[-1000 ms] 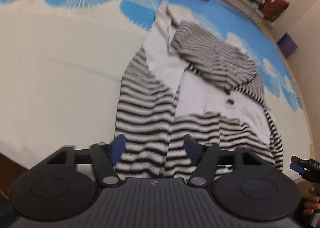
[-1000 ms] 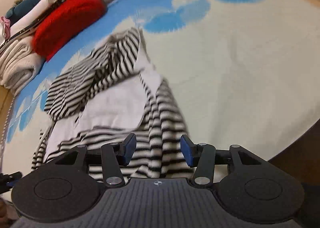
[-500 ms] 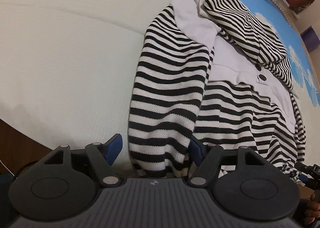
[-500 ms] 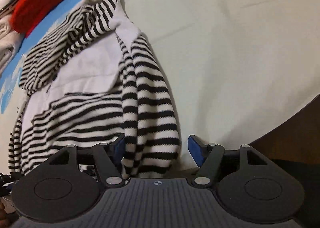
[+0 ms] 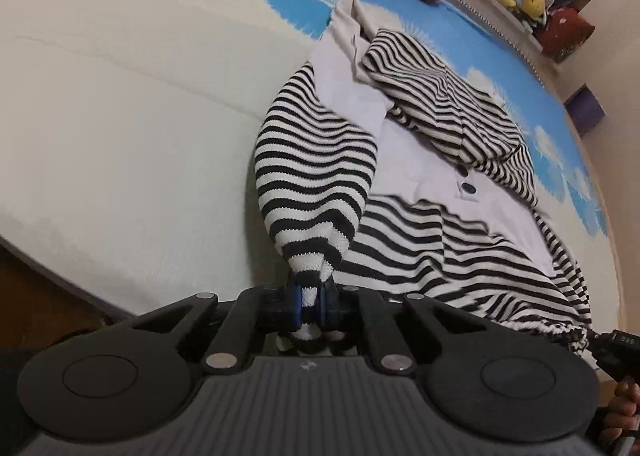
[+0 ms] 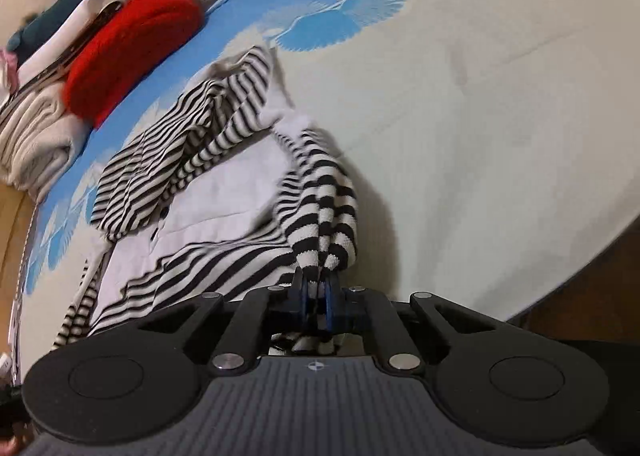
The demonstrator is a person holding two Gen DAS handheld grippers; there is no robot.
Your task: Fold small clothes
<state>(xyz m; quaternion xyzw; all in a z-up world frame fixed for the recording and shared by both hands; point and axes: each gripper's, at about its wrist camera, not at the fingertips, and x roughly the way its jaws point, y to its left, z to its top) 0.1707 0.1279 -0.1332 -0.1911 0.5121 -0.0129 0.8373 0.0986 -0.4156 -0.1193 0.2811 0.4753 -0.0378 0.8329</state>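
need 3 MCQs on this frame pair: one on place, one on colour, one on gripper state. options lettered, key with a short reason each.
1. Where does the striped garment lie?
A. on a bed cover printed with blue fan shapes
B. on a wooden floor
C. in a basket

2. What colour are the garment's stripes?
A. red and white
B. black and white
C. blue and yellow

3. What is the left gripper doing?
A. hanging open above the bed
B. holding a yellow toy
C. closing on a striped end of the garment

Key:
1 A: the garment is spread flat on the cream cover with blue fans around it.
2 B: dark and white bands run across the sleeves and hem, around a plain pale panel.
3 C: in the left wrist view the blue pads pinch bunched striped fabric; the right gripper pinches another striped end the same way.
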